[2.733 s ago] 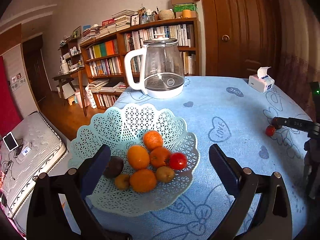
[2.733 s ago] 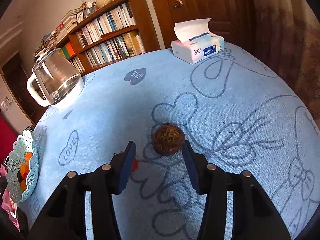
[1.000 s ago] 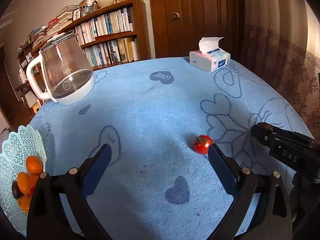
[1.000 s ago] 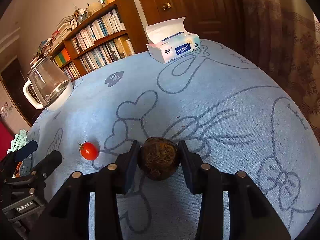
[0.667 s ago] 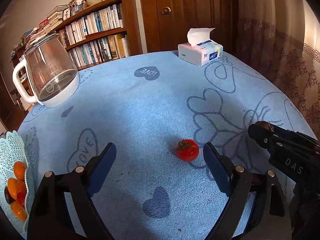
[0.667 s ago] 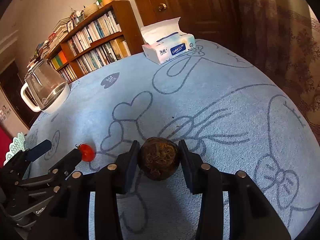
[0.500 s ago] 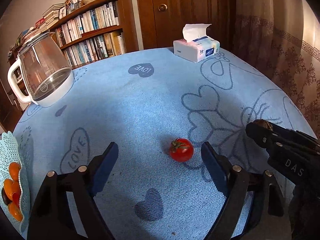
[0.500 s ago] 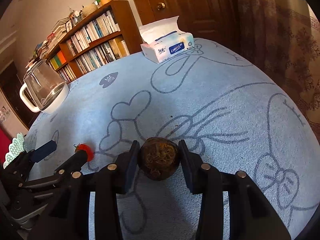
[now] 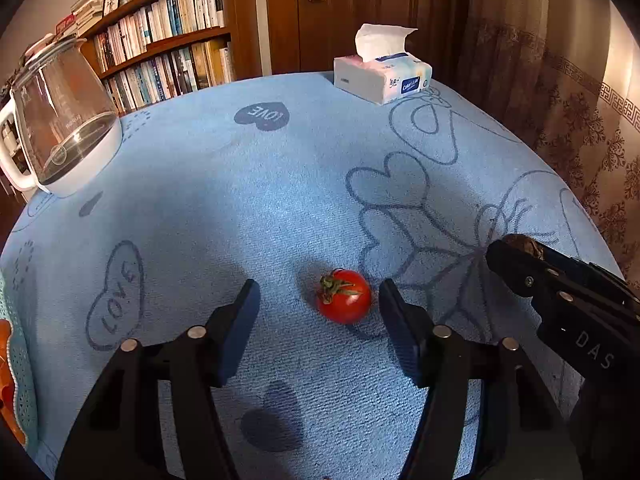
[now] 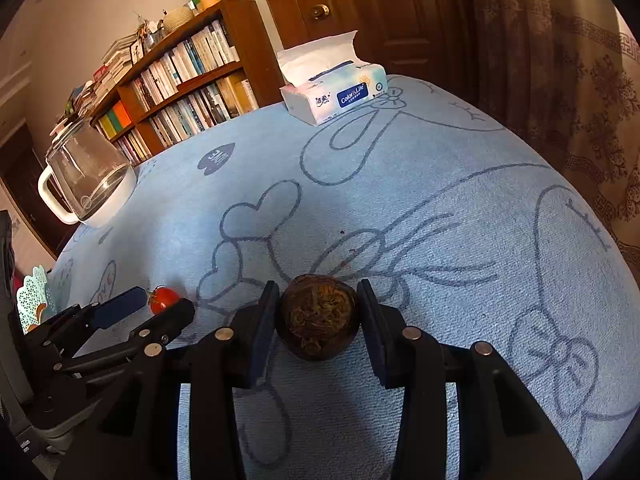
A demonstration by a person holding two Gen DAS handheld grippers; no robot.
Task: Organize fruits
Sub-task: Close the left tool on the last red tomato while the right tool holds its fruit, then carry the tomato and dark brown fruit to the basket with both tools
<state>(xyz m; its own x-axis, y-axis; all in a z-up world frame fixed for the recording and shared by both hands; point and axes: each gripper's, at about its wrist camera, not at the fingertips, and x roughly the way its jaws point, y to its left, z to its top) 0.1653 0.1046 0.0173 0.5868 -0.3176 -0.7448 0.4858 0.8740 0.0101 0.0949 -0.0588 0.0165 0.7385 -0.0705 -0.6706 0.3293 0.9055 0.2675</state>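
- The right gripper (image 10: 318,322) is clamped on a dark brown, wrinkled round fruit (image 10: 318,316), both pads pressed against its sides, low over the blue surface (image 10: 440,208)
- In the left wrist view that same right gripper (image 9: 516,250) shows at the right edge, with only a sliver of the brown fruit (image 9: 524,242) visible at its tip
- The left gripper (image 9: 320,320) is spread wide with nothing in its grasp; its pads stand on either side of a cherry tomato (image 9: 344,296), neither pad touching it
- The cherry tomato lies on the surface with its green stalk turned to the left, closer to the right pad than to the left one
- From the right wrist view the left gripper (image 10: 154,306) sits to the left, the tomato (image 10: 164,298) between its fingertips
- A pale lattice fruit basket (image 10: 34,290) stands at the far left edge of the surface, with orange fruit (image 9: 10,336) in it
- A glass kettle (image 9: 60,120) with a white base stands at the back left
- A tissue box (image 9: 384,74) sits at the far edge; behind it are a bookshelf (image 10: 180,84) and a wooden door (image 10: 360,4)
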